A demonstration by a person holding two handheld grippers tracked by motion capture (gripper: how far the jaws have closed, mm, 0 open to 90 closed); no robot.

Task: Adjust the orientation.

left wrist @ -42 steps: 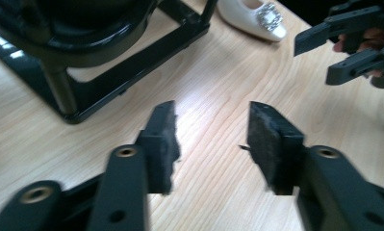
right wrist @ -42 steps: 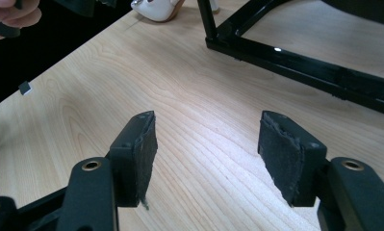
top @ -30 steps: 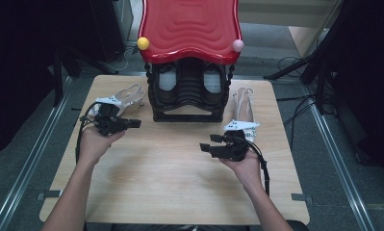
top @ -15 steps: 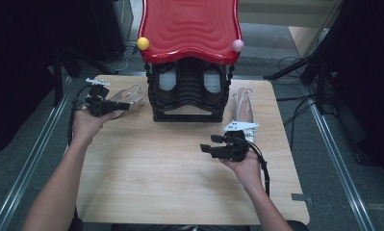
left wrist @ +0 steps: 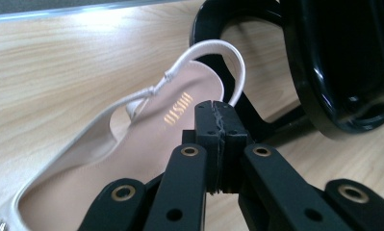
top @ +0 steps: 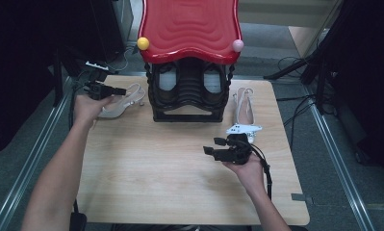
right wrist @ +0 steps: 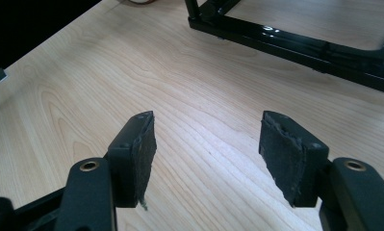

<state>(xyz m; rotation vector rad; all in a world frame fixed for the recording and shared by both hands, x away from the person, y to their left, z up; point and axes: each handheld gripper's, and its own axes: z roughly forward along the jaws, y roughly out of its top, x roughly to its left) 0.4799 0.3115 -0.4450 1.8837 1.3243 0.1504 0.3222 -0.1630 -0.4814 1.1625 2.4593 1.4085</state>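
Observation:
A pale slingback shoe [top: 117,107] lies at the table's back left, beside a black rack [top: 189,94] with a red wavy top [top: 189,26]. My left gripper [top: 121,90] hovers just above that shoe, shut with nothing between the pads. In the left gripper view its closed jaw tips [left wrist: 213,113] sit over the shoe's insole [left wrist: 132,159], near the heel strap. A second pale shoe [top: 245,108] lies right of the rack. In front of it my right gripper [top: 211,146] is open above bare wood, and its pads [right wrist: 206,144] stand wide apart with nothing between them.
The rack's black base bar [right wrist: 286,41] lies ahead of the right gripper. A yellow ball [top: 143,43] and a pink ball [top: 237,45] sit at the red top's corners. Metal rails [top: 334,159] run along both sides of the wooden table [top: 156,173].
My left hand has moved away from me toward the table's back left and now hangs over the left shoe. The right hand has stayed put.

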